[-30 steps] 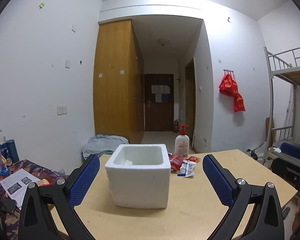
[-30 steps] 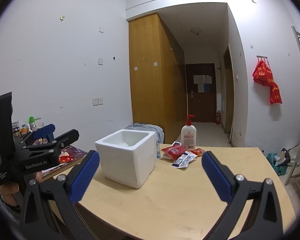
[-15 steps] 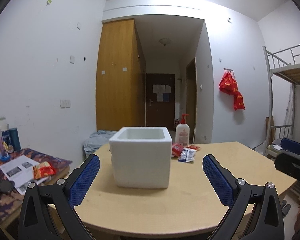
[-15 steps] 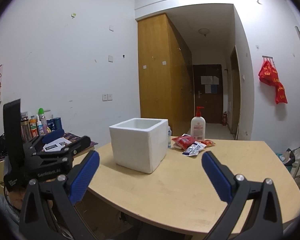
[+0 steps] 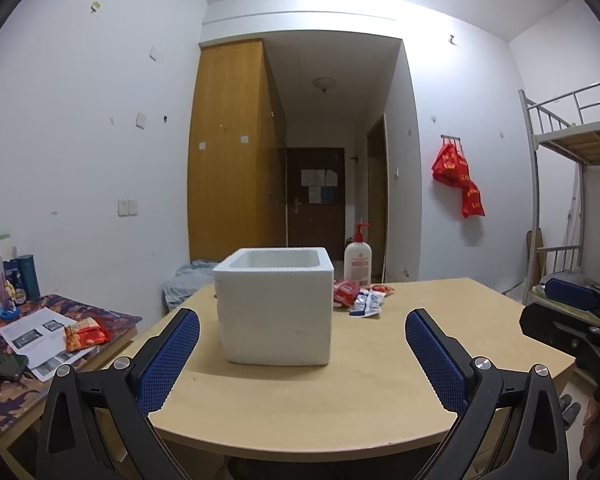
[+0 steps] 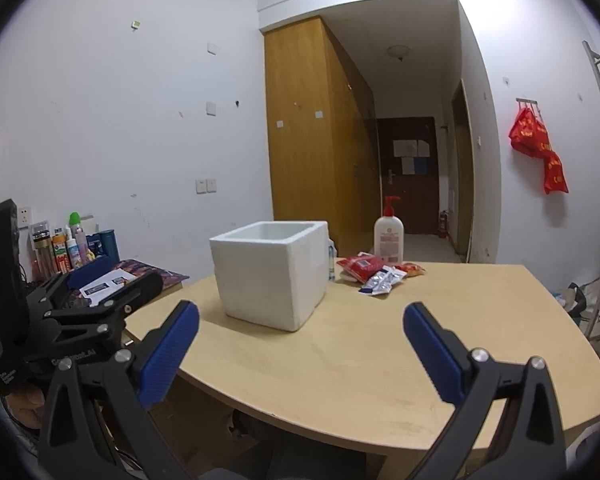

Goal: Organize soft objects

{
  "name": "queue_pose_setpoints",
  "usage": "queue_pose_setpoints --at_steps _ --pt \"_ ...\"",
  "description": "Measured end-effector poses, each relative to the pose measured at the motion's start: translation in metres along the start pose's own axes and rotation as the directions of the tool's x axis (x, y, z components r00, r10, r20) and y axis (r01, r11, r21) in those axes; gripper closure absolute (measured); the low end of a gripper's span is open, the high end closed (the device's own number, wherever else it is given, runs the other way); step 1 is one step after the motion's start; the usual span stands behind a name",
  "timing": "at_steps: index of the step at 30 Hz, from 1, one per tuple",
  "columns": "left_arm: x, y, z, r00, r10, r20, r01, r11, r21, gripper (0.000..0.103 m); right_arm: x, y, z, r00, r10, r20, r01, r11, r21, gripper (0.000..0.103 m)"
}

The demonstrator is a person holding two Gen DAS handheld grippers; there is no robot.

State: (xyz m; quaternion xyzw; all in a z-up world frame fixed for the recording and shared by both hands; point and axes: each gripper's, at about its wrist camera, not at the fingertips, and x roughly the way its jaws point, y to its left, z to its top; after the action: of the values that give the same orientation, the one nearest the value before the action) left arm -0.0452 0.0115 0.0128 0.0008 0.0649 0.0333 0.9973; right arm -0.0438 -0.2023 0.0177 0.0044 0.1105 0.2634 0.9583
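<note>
**Both grippers wide apart, nothing held, foam box ahead on table**

Dorm-type room w/ white walls, wood wardrobe [image 5: 230, 148] and dark door [image 5: 315, 196] far ahead down the hall. Round-edged wooden table [image 5: 380, 380] fills the ground in front of both grippers.

White foam box [image 5: 274, 306] stands upright on the table, open top, straight ahead of the left gripper [image 5: 302, 354] and nearer its left finger; from the right gripper [image 6: 300, 350] it sits ahead and to the left [image 6: 270, 274]. Inside of box not visible from this low angle.

Left gripper: fingers spread wide, blue pads empty, hovering at the near table edge. Right gripper: same, spread wide, empty, also at the near edge; it shows at the far right in the left wrist view [image 5: 572, 320].

Pump bottle [image 6: 389, 236], white w/ red top, stands beyond the box, ahead-right. Just in front of it lies a small pile of soft packets: red packet [image 6: 360, 267], blue-white packet [image 6: 382, 282], touching/overlapping, beside the box's right side, well apart from both grippers.

Left of the left gripper, on a side desk [image 5: 4, 392]: papers [image 5: 40, 330], orange snack bag [image 5: 86, 332].
</note>
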Motion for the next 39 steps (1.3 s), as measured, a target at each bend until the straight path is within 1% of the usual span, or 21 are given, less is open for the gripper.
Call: queue_pose_setpoints --at_steps 11,19,39 --pt "0.0101 -0.0022 -0.0054 0.999 0.002 -0.037 -0.002 1.000 0.007 0.000 0.0021 -0.0029 -0.0016 1.000 0.001 -0.011 -0.001 1.000 0.006 0.000" --pt "0.0074 -0.0003 -0.0036 1.000 0.006 -0.024 -0.006 1.000 0.000 0.000 -0.0007 0.0000 0.0002 1.000 0.004 -0.011 -0.004 1.000 -0.001 0.000" --pt "0.0074 0.0003 -0.0061 1.000 0.005 -0.028 -0.005 1.000 0.005 0.000 0.0022 -0.0019 -0.0007 1.000 0.005 -0.016 -0.005 1.000 0.003 0.000"
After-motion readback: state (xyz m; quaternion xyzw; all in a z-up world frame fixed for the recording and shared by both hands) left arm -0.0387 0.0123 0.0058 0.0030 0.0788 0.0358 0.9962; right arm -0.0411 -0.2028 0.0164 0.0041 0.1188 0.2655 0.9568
